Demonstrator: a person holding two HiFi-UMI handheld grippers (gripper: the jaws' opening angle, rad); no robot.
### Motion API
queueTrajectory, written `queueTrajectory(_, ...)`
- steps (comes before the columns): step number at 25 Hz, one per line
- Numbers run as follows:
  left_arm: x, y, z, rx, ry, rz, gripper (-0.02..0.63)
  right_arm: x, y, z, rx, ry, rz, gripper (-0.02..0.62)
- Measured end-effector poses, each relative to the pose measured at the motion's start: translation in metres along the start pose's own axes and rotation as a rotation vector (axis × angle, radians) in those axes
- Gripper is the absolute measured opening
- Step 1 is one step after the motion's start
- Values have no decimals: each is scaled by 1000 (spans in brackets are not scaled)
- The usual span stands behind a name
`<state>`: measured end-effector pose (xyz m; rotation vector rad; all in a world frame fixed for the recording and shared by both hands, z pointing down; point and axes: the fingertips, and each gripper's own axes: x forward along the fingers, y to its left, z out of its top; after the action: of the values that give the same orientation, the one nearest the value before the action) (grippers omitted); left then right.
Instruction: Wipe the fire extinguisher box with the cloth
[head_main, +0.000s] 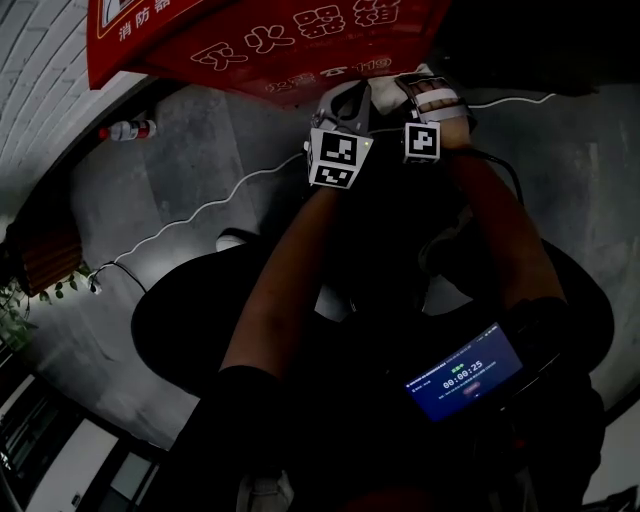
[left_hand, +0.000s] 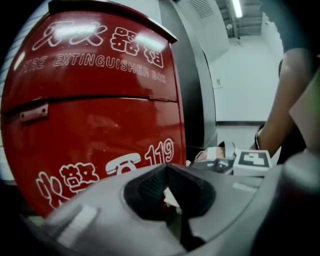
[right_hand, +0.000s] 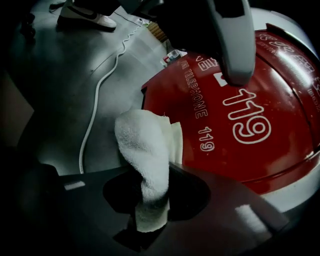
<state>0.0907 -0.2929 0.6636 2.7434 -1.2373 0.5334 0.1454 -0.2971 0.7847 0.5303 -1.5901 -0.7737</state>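
Observation:
The red fire extinguisher box (head_main: 300, 40) with white lettering fills the top of the head view. Both grippers are held up against its lower front. My right gripper (right_hand: 150, 200) is shut on a white terry cloth (right_hand: 145, 150), which stands up from the jaws beside the box's (right_hand: 250, 125) edge near the "119" print. My left gripper (left_hand: 172, 197) points at the box's front (left_hand: 90, 110) with its jaws together; a small white scrap shows in their notch. In the head view the left gripper (head_main: 345, 105) sits just left of the right gripper (head_main: 430, 90).
A white cable (head_main: 200, 210) snakes over the grey floor. A plastic bottle (head_main: 128, 130) lies at the wall on the left, and a plant (head_main: 30, 290) stands at the left edge. A grey cabinet (left_hand: 192, 75) stands behind the box. A lit screen (head_main: 465, 375) hangs at my chest.

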Motion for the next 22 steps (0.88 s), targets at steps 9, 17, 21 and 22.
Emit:
queueTrajectory(9, -23, 13, -13, -11, 30, 45, 3, 22, 20, -3, -36, 40, 93, 98)
queueTrajectory(17, -53, 29, 1, -39, 4, 120, 3, -12, -9, 30, 241, -76, 165, 100)
queueTrajectory(21, -72, 39, 4, -83, -17, 183, 3, -49, -47, 58, 452, -215, 147, 100)
queueTrajectory(22, -77, 40, 6, -83, -21, 193, 3, -61, -57, 65, 488, -253, 138, 100)
